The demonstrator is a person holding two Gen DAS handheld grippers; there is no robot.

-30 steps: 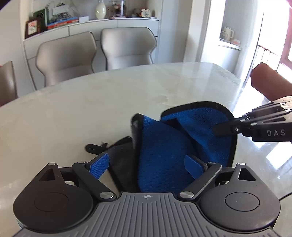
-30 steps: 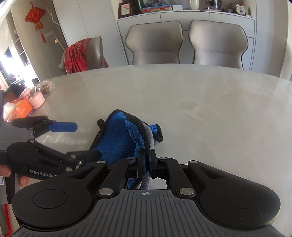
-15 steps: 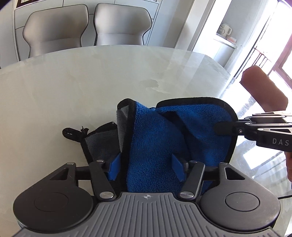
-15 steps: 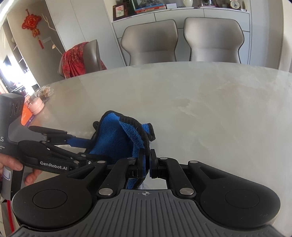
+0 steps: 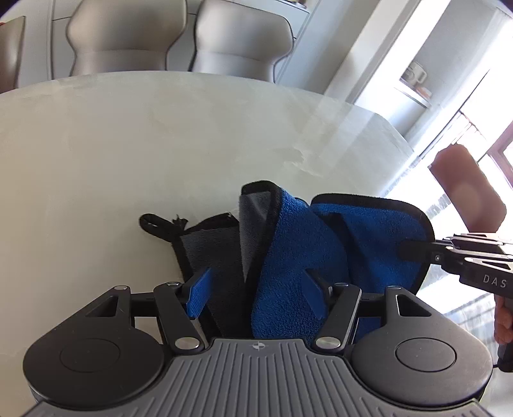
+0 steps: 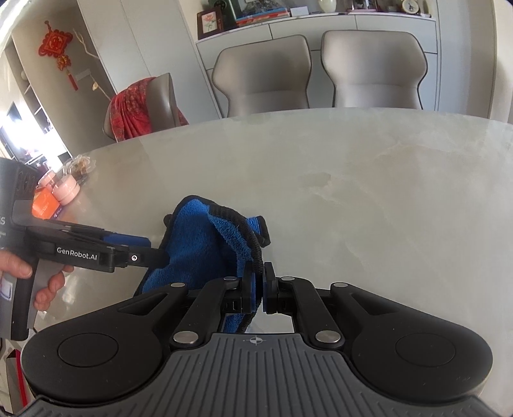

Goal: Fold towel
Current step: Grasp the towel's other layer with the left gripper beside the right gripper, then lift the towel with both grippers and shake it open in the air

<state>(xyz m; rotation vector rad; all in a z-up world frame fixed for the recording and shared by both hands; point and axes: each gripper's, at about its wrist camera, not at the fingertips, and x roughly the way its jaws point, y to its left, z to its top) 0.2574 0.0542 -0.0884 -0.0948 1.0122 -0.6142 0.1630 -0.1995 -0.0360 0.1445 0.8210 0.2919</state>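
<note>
Towel (image 5: 288,256): one, between spread left jaws, pinched by right jaws.

Two grey chairs (image 6: 317,73) face a pale marble table (image 6: 352,179) before white cabinets (image 6: 320,29).

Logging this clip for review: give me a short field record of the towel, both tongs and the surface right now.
towel: blue and grey with black trim, bunched, partly lifted
left tongs: open, fingers either side of the towel's near part
right tongs: shut on the towel's trimmed edge
surface: pale marble table
fold state: not yet flat or squared
background: two grey chairs
</note>
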